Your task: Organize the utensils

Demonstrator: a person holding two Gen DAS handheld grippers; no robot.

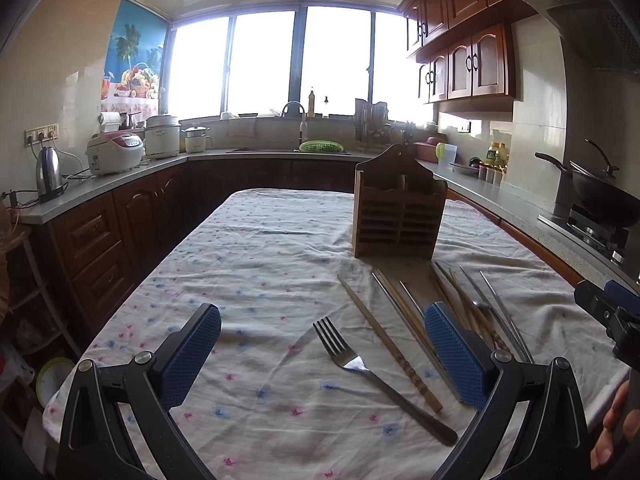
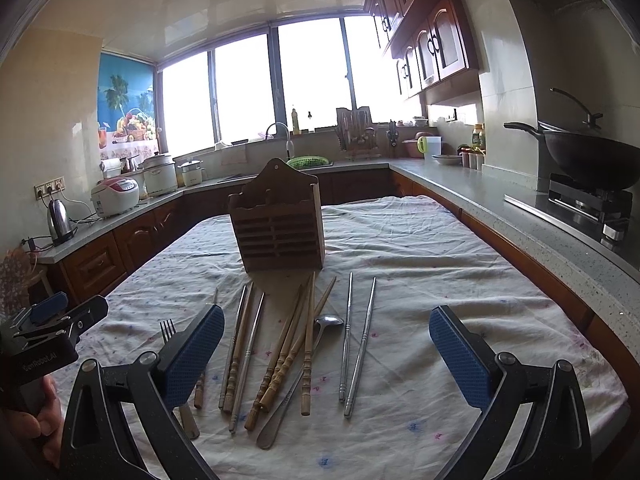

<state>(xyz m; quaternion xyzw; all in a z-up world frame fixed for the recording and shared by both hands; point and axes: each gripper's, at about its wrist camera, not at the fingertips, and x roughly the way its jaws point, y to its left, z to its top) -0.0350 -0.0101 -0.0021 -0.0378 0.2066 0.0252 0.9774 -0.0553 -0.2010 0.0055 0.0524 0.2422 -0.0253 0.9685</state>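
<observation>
Both tools are held above the near end of the table, jaws spread wide and gripping nothing.

The left gripper point(image 1: 322, 354) hangs over the fork point(image 1: 362, 368), which lies between its pads; the fork's tines point away toward the wooden holder point(image 1: 400, 210) and its handle runs back to the near right. The left gripper is judged nearer to the fork.

The right gripper point(image 2: 326, 354) hangs over the main spread: wooden chopsticks point(image 2: 292, 344), a spoon point(image 2: 308, 364) and a pair of metal chopsticks point(image 2: 356, 340). Their long axes all run near to far, toward the holder, fanning slightly.

The holder stands upright on the tablecloth point(image 2: 420, 248), just beyond the far tips of the utensils, slotted face toward the grippers.

Limits of view: the holder's compartments cannot be seen into. The left pad in the right view covers part of the fork and one chopstick. Where the wooden chopsticks overlap, their count is uncertain.
</observation>
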